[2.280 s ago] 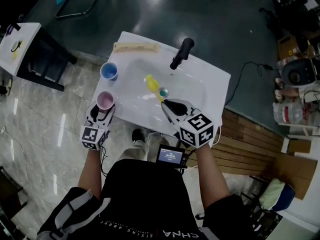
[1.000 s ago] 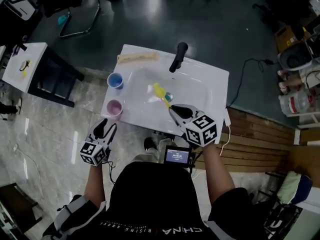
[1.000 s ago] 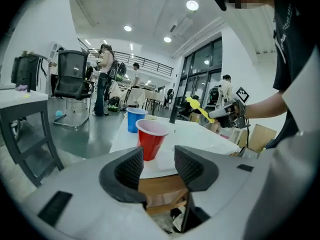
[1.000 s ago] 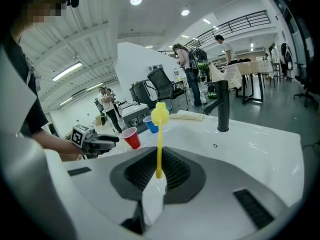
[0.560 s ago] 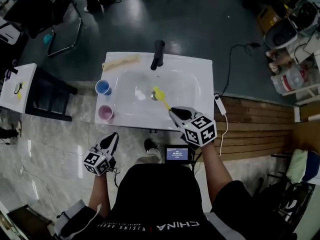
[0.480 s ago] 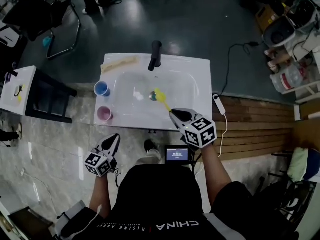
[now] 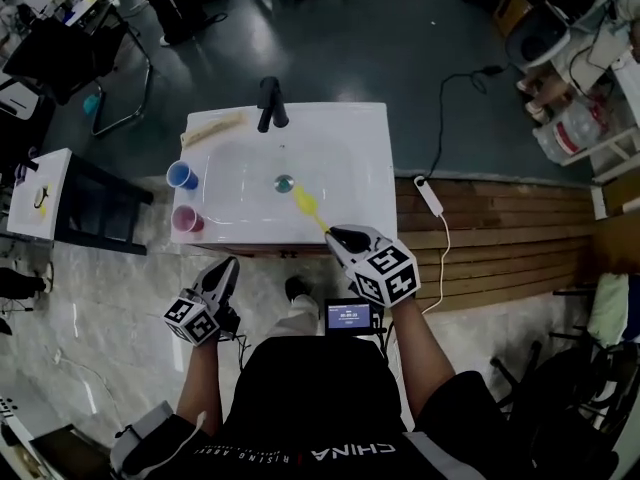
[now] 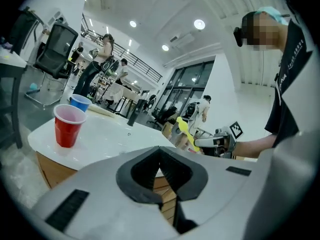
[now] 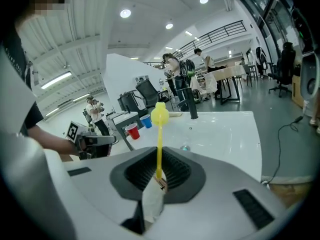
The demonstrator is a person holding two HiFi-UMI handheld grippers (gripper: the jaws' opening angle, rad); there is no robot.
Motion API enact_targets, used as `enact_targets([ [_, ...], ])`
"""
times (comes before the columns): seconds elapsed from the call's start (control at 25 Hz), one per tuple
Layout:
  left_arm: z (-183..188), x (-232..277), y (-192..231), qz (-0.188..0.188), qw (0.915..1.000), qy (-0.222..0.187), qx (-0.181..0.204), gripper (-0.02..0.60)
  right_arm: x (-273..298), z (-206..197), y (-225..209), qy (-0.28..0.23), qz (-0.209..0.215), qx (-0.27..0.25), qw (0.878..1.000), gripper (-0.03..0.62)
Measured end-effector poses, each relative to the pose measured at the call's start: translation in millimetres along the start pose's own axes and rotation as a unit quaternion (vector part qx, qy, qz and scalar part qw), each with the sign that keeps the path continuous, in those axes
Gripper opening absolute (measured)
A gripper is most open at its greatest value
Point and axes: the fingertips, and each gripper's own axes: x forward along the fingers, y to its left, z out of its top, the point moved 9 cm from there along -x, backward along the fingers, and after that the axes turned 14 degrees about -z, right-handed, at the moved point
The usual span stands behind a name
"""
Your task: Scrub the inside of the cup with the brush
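The left claw (image 8: 160, 160) is shut on nothing; its pads meet, with only the cabinet front behind them. The right claw (image 9: 158, 173) is clamped on the handle of the brush (image 9: 160, 115), whose yellow head stands up clear of the jaws.

A little over two seconds ago the left claw was at the red cup (image 7: 185, 218) on the left rim of the sink (image 7: 370, 148), and the brush head lay in the basin by the drain (image 7: 284, 181). Since then the left claw has let go, drawn back off the front edge and closed. The right claw has pulled back too, taking the brush along. The person has stepped away, so the sink now sits further off in the head view. The red cup stands upright on the rim, just in front of the blue cup (image 7: 182, 175) and well apart from both claws. No scrubbing is under way now. I judge the task either finished or broken off; to resume, the left claw would have to open and take the cup again.

The head view gives the layout: the left claw is short of the sink and the brush reaches over its front rim. It does not show how the jaws stand. Each gripper view settles that for its own claw. Each also shows the other claw from the side, and the red cup standing free on the rim.
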Motion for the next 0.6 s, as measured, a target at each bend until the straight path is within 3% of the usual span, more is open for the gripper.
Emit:
enact_targets([
  [0.32,-33.7,22.6,-77.2,-0.032,0.9995,0.008,-0.005,0.005,-55.1,-41.6,-0.3,-0.020,0.009,0.017,1.000,0.038],
  [0.6,-60.4,18.4,-114.6,-0.031,0.9993,0.003,-0.020,0.005,-87.1,-65.9,0.6,-0.028,0.017,0.016,0.999,0.038],
])
